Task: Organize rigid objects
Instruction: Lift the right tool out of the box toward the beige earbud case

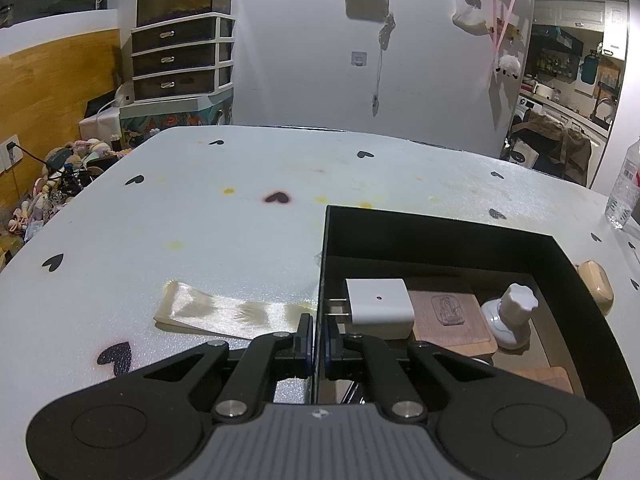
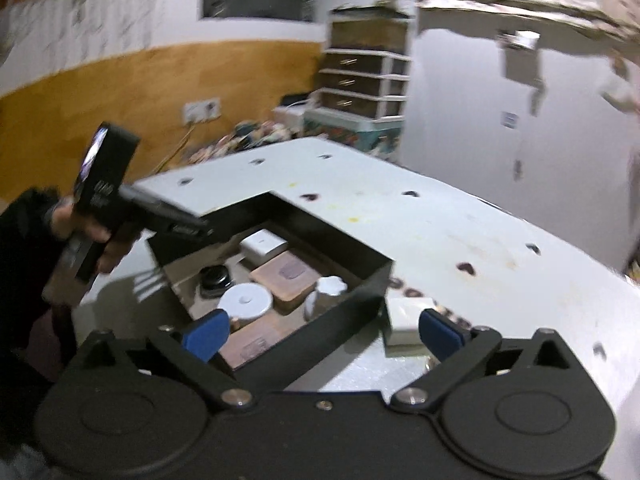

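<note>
Black box (image 1: 440, 232), white charger (image 1: 378, 306), wooden blocks (image 1: 452, 316) inside

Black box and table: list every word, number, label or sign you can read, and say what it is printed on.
No text reads clearly.
Wooden block: embossed emblem, not legible.
Water bottle: label too small.
Left gripper's handle: pale lettering, blurred.
Table cover: black hearts only, no words.
</note>
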Demonstrator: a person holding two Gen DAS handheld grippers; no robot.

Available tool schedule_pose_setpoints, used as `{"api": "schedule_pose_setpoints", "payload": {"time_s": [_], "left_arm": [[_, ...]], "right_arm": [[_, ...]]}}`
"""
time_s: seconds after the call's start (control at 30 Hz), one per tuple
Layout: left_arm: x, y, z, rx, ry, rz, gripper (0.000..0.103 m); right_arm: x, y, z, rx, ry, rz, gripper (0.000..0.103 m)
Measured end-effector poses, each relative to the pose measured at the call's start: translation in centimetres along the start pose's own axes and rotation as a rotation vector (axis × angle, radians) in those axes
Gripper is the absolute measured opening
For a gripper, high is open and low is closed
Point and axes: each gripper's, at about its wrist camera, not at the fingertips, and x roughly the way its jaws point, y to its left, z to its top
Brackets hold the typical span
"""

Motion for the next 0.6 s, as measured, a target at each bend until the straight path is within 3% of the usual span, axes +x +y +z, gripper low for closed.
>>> {"api": "schedule_pose_setpoints", "payload": {"time_s": [0.33,0.6], "left_arm": [[0.0,0.0,0.0,-0.003,-0.004,0.002,0.005],[0.0,0.0,0.0,-0.003,-0.005,0.002,0.005]], "right_arm": [[-0.8,-2.3,-3.7,0.232,-0.101,-0.232,0.103],[0.8,-4.5,-6.0,0.295,-0.08,-0.411,0.103]]}}
